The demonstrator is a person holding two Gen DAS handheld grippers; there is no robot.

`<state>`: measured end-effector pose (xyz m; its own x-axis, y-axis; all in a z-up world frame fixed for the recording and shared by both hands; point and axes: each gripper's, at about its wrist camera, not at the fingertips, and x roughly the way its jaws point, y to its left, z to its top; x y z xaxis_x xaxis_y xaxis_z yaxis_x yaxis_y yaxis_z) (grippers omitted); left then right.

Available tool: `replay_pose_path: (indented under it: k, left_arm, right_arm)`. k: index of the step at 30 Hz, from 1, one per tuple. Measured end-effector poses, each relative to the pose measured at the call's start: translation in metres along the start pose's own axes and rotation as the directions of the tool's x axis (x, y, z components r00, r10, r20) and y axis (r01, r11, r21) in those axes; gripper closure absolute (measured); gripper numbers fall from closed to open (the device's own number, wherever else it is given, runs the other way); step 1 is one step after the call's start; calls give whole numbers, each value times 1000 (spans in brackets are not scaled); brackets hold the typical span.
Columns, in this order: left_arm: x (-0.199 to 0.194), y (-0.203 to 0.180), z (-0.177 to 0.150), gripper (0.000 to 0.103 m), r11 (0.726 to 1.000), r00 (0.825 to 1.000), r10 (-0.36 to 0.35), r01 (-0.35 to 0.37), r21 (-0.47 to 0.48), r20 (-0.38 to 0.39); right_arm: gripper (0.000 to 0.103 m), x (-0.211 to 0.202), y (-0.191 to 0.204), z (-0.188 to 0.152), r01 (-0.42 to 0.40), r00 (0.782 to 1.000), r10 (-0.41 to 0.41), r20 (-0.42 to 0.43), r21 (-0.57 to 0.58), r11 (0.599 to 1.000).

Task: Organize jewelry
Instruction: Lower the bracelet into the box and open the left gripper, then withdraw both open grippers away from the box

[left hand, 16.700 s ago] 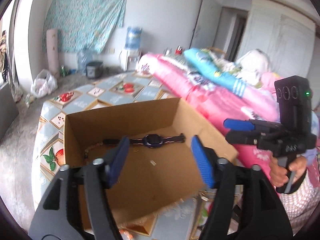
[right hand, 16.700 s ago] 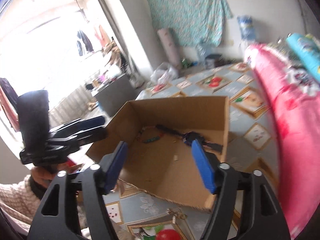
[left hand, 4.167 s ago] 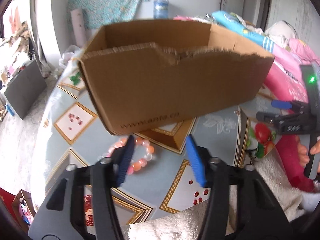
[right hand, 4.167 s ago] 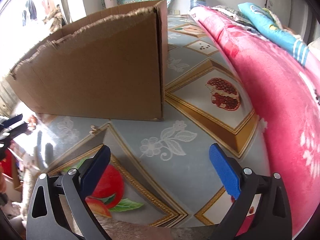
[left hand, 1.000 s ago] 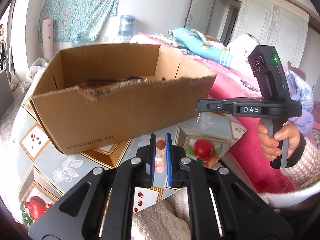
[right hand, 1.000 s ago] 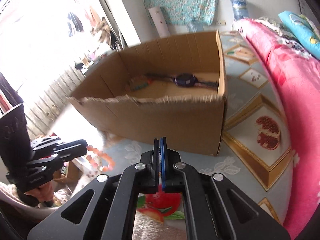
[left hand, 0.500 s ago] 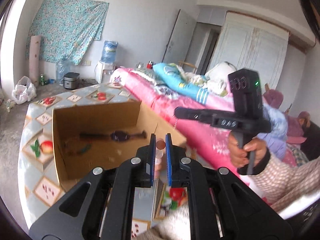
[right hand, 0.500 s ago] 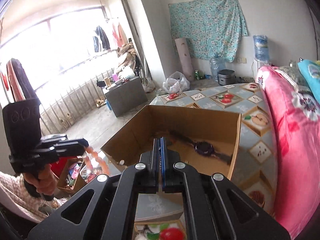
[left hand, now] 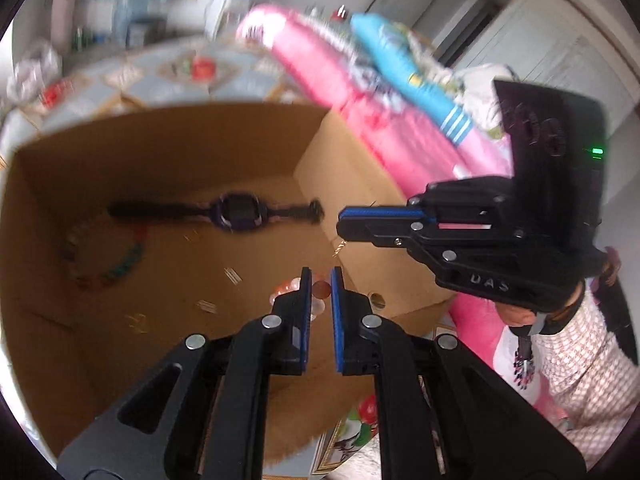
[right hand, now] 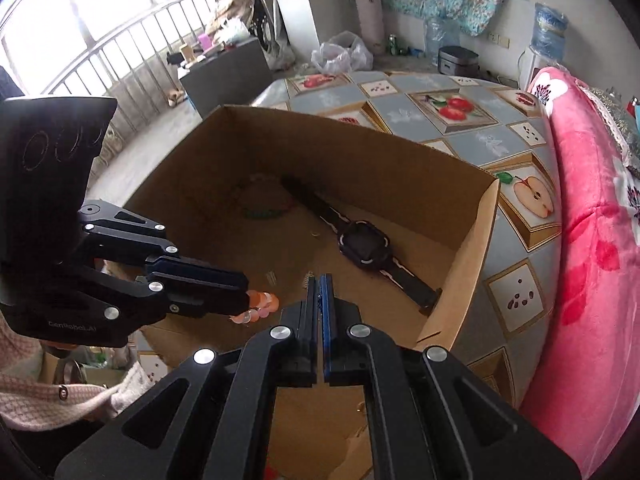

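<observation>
Pink bead bracelet (right hand: 258, 308) pinched at the tips of the left gripper (left hand: 321, 286), beads dangling just below, above the near part of the cardboard box (right hand: 472, 240) interior. Right gripper (right hand: 319, 286) fully closed on nothing, held over the box's near right side, pointing toward the left gripper. Box contains 1 dark watch (right hand: 364, 246) lying flat and 1 multicoloured bead bracelet (left hand: 108, 256) at the far left. Box stands on a fruit-patterned tabletop (right hand: 452, 108).
</observation>
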<state>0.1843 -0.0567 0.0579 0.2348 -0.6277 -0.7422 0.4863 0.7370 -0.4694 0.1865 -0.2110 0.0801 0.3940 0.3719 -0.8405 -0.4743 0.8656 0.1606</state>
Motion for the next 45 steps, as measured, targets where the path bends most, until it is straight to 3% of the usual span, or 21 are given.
replay_pose_path:
  k: [3,7,10,17,21,23,25,27,29,30,31,33,35,37,39,41,45]
  left_arm:
    - [22,5,4,94,999,998,-17,15,-39,-65]
    - [41,3,7,93,999,993,11,-17,-47,-121]
    - [44,4,8,77,998,990,13,-21,-57,-137]
    - [14,3,5,76,998,997,50,-52,-42,-62]
    - [-34,-3,-4,60,995,993,98,-98,-5,63]
    - [-61,-5,-10,49,989,980,143,-146,13,142]
    - [-96,-3,-22,32,978,948,198,-208,15,248]
    - [-124,7,-34,21,964,910,258,-265,-21,323]
    - [-140,25,-44,17,940,875,339,-332,-81,345]
    - [-145,38,-52,16,913,846,408,-386,-134,342]
    - [-146,50,-57,16,894,836,447,-411,-176,319]
    - [-139,71,-63,16,883,851,457,-401,-243,259]
    - [-122,95,-71,16,889,898,401,-334,-314,180]
    - [-108,108,-78,16,902,941,305,-237,-361,145]
    - [-98,114,-84,16,903,970,198,-125,-411,141]
    - [-93,113,-89,15,896,973,159,-70,-438,169]
    - [-90,99,-92,15,890,960,209,-106,-443,189]
  right_arm:
    - [101,12,-3,8,34,997,-35,-68,-29,999]
    - [100,23,-4,12,71,990,-77,-122,-53,996]
    - [100,25,-6,13,98,987,-106,-122,-64,993]
    - [100,12,-11,9,109,991,-111,-78,-28,994]
    - [99,-17,-14,1,115,993,-115,9,27,993]
    - [93,-42,-17,-8,111,990,-117,84,75,991]
    - [74,-69,-23,-23,106,977,-132,170,150,983]
    - [70,-81,-30,-39,101,967,-147,206,218,971]
    - [70,-81,-40,-55,60,971,-124,206,291,955]
    - [69,-78,-44,-62,29,975,-99,201,325,945]
    - [69,-74,-47,-66,1,977,-75,199,350,937]
    - [68,-59,-53,-74,-59,985,-13,175,404,913]
    - [68,-42,-53,-78,-61,991,3,136,426,903]
    - [68,-27,-51,-79,-53,995,12,96,438,897]
    - [66,-20,-47,-82,-40,997,4,83,440,897]
    - [65,-20,-43,-81,-30,997,-6,80,438,898]
    - [65,-20,-41,-82,-28,997,-8,77,450,892]
